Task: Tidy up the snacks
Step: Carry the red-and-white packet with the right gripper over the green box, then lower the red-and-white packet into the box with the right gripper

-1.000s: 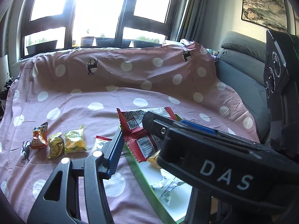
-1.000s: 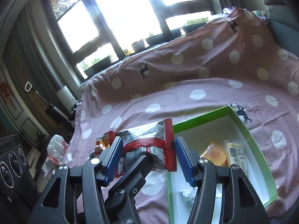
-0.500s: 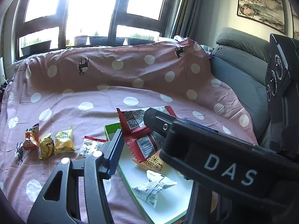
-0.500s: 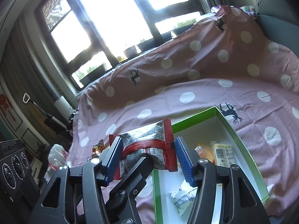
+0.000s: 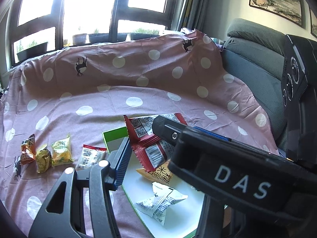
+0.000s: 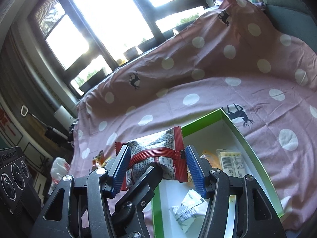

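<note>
My right gripper (image 6: 157, 168) is shut on a red and grey snack packet (image 6: 158, 156) and holds it in the air over the near left corner of a green-rimmed white box (image 6: 255, 152). The same packet (image 5: 150, 140) shows in the left wrist view, with the right gripper's black body crossing in front. My left gripper (image 5: 168, 150) is open and holds nothing; its left finger (image 5: 122, 160) shows, the right one mostly hidden. The box (image 5: 115, 136) holds a white packet (image 5: 160, 200), an orange packet (image 5: 160, 174) and a pale bar (image 6: 229, 162).
Several loose snack packets lie on the pink polka-dot cloth (image 5: 118, 103) left of the box: an orange one (image 5: 27, 148), two yellow ones (image 5: 61, 152) and a white one with a red top (image 5: 91, 154). A grey sofa (image 5: 255, 59) stands at the right, windows behind.
Both grippers have moved to the right over the box while the right one keeps the red packet. More of the box's inside shows now.
</note>
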Demonstrator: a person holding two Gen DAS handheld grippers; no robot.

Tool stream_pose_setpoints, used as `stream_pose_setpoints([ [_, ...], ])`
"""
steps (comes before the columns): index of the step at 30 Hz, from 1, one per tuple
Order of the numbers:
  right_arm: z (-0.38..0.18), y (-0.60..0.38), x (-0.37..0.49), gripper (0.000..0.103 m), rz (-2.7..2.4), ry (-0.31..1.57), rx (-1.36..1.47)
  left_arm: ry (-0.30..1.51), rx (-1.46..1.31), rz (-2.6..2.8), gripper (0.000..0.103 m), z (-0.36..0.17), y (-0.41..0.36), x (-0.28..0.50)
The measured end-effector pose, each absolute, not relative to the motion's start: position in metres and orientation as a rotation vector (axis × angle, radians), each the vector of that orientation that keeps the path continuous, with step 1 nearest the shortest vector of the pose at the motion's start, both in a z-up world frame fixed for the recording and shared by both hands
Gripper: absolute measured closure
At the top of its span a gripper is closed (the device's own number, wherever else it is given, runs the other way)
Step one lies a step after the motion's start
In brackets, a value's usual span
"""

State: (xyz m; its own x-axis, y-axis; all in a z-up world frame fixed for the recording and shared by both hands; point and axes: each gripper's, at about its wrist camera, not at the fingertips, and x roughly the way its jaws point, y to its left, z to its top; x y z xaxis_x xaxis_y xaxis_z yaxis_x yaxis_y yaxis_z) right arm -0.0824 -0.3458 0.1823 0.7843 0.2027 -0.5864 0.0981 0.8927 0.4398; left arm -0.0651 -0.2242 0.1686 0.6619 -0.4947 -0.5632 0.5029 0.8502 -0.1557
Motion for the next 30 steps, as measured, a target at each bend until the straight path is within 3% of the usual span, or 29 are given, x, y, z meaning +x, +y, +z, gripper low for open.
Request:
stream_pose_setpoints([
  [30, 0.131, -0.39, -0.055, 0.042, -0.051, 0.819, 0.593, 0.789, 0.017, -0.632, 0.052, 0.121, -0.265, -0.024],
])
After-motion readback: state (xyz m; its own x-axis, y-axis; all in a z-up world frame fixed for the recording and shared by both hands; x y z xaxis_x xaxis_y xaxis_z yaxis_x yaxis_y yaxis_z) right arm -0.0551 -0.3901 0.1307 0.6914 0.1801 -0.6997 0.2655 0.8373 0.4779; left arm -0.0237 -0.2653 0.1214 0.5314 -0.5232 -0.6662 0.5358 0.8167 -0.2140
